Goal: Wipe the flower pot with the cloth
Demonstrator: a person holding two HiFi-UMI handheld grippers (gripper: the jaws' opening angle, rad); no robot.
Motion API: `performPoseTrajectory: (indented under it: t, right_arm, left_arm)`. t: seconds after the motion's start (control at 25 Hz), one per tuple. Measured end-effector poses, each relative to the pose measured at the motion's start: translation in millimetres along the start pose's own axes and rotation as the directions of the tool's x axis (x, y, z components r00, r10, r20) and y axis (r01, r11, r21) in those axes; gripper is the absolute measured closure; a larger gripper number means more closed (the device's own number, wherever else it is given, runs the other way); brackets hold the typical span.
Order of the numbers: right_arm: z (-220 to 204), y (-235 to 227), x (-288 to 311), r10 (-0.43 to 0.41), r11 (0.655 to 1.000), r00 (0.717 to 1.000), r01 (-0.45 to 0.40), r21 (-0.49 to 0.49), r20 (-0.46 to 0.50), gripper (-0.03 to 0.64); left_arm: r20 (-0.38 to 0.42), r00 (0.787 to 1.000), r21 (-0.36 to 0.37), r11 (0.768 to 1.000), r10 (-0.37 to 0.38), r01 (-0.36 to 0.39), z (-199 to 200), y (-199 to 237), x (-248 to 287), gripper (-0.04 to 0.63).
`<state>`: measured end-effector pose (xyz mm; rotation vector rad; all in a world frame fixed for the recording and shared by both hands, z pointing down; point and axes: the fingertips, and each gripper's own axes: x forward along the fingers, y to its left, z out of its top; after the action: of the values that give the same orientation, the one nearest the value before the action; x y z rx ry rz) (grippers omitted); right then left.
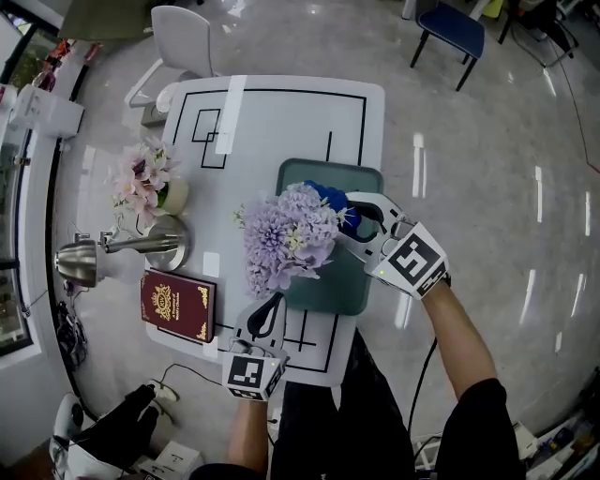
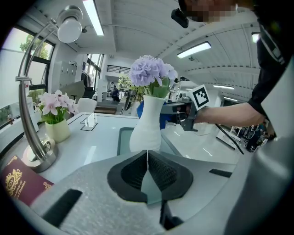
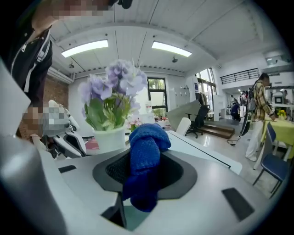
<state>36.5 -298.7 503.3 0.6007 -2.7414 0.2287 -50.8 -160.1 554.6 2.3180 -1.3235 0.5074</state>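
Head view: flowers (image 1: 286,234) hide pot (image 2: 146,128); left gripper view shows it. Left gripper (image 2: 147,156) closed, empty, before pot; right gripper (image 1: 364,223), beside pot, pinches cloth (image 3: 145,156).

Royal-blue knitted cloth (image 3: 144,156); white ceramic flower pot (image 2: 148,126) (lilac blooms (image 2: 149,71)); maroon gold-crested book (image 1: 178,305) at eight o'clock on black-lined white table (image 1: 281,122)

An open-plan office or lab hall: ceiling strip lights (image 3: 171,49), polished floor (image 1: 487,187), blue chair (image 1: 452,28) at upper right, swivel chair (image 3: 200,120) by stairs (image 3: 220,130), white bench (image 1: 281,127) marked with black outlines (image 1: 272,92).
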Motion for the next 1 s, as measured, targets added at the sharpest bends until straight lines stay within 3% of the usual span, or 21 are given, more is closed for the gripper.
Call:
performPoseTrajectory:
  t: [0.24,0.4,0.64,0.88,1.0]
  right_arm:
    - [-60.2,-16.6,16.9,-0.036,0.998,0.991,0.043,0.051,-0.125,0.477]
    - [-78.9,-27.6,12.8,-0.084,0.987,0.986,0.102,0.122,-0.142,0.477]
    - [-29.6,-4.4,-33.8,-0.176,0.976,0.984,0.178,0.124,-0.026,0.477]
    - [8.6,76.9,-62.2,-0.123,0.991,0.992,0.121,0.063,0.026,0.477]
    - [3.3,107.8,-53.2,-0.130,0.990,0.991,0.131,0.061,-0.007,0.477]
  left_arm:
    - [0.006,1.000,-0.003,1.000,0.013,-0.013,-1.4,5.8,-8.3,0.580]
    - [0.006,1.000,-0.005,1.000,0.014,-0.014,-5.2,7.9,-12.7,0.580]
    - [0.029,1.000,-0.016,1.000,0.006,-0.006,-2.3,6.1,-20.9,0.580]
    - [0.064,0.998,-0.013,1.000,-0.012,0.013,-0.9,6.3,-30.1,0.580]
    - [0.067,0.998,-0.018,1.000,-0.019,0.021,-3.4,6.0,-37.4,0.580]
